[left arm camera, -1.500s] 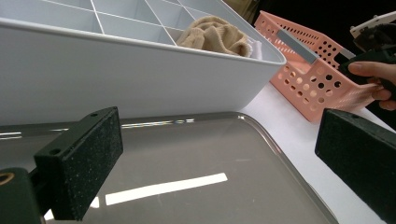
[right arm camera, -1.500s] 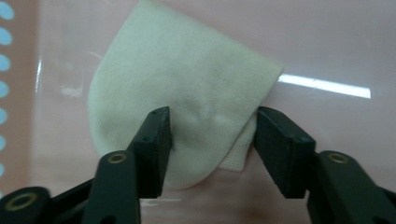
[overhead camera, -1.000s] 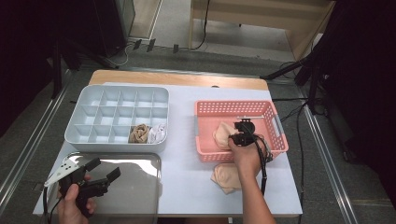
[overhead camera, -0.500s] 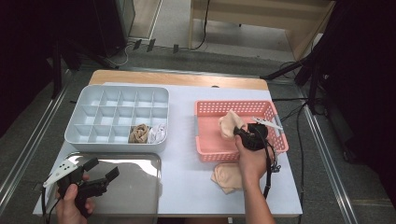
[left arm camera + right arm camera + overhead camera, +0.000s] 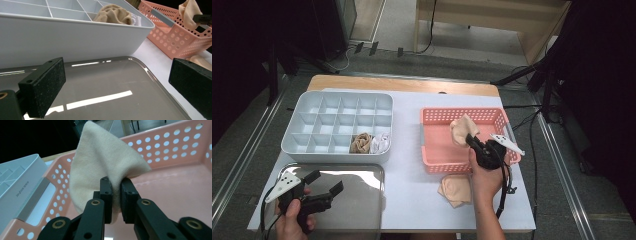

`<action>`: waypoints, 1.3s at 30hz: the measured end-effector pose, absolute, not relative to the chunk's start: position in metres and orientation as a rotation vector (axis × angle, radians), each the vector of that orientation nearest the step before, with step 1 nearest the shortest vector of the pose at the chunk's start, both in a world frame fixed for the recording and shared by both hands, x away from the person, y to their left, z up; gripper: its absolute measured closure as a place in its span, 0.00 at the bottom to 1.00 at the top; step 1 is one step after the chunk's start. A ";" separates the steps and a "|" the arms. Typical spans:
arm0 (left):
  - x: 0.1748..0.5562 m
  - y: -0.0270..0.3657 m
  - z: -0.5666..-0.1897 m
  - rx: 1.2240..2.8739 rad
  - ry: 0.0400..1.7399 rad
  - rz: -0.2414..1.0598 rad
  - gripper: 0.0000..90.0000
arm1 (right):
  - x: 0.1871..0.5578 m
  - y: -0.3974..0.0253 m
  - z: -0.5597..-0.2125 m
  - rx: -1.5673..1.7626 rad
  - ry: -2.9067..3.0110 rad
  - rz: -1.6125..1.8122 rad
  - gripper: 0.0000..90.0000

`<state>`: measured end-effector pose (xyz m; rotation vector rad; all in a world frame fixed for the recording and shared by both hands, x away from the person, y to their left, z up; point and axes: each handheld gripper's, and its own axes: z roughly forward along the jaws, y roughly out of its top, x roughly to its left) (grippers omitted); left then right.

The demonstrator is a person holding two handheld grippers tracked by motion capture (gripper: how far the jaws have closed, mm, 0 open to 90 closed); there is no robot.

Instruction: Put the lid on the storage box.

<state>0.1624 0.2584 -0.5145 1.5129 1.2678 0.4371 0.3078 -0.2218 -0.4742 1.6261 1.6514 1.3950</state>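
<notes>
My right gripper (image 5: 472,140) (image 5: 115,192) is shut on a beige sock (image 5: 461,128) (image 5: 100,160), lifted above the floor of the pink basket (image 5: 437,150) (image 5: 175,182). A second beige sock (image 5: 455,188) lies on the table in front of the basket, by the right hand. My left gripper (image 5: 323,182) (image 5: 117,87) stands open and empty over the steel tray (image 5: 362,200) (image 5: 100,82). The white divided organiser (image 5: 312,145) (image 5: 62,37) holds a tan sock (image 5: 360,143) (image 5: 113,15) and a white one (image 5: 380,143) in its front row.
The pale table top (image 5: 407,185) ends at a wooden strip (image 5: 402,84) at the far side. Cables (image 5: 532,150) run along the right edge. Dark furniture and floor surround the table.
My right gripper has lifted the beige sock out of the basket's bottom and swung it up and to the right. The left gripper has stayed over the tray.
</notes>
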 end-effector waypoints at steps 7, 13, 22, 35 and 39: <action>0.160 0.249 -0.513 1.531 1.249 0.443 0.02 | 0.299 -0.221 -0.471 1.578 1.610 1.456 0.92; 0.159 0.248 -0.512 1.525 1.250 0.444 0.02 | 0.286 -0.222 -0.460 1.543 1.586 1.480 0.92; 0.158 0.244 -0.511 1.533 1.240 0.441 0.02 | 0.252 -0.227 -0.455 1.506 1.602 1.518 0.93; 0.158 0.231 -0.511 1.558 1.215 0.433 0.02 | 0.199 -0.207 -0.460 1.453 1.700 1.552 0.93; 0.157 0.228 -0.510 1.565 1.205 0.429 0.02 | 0.184 -0.194 -0.469 1.432 1.760 1.551 0.93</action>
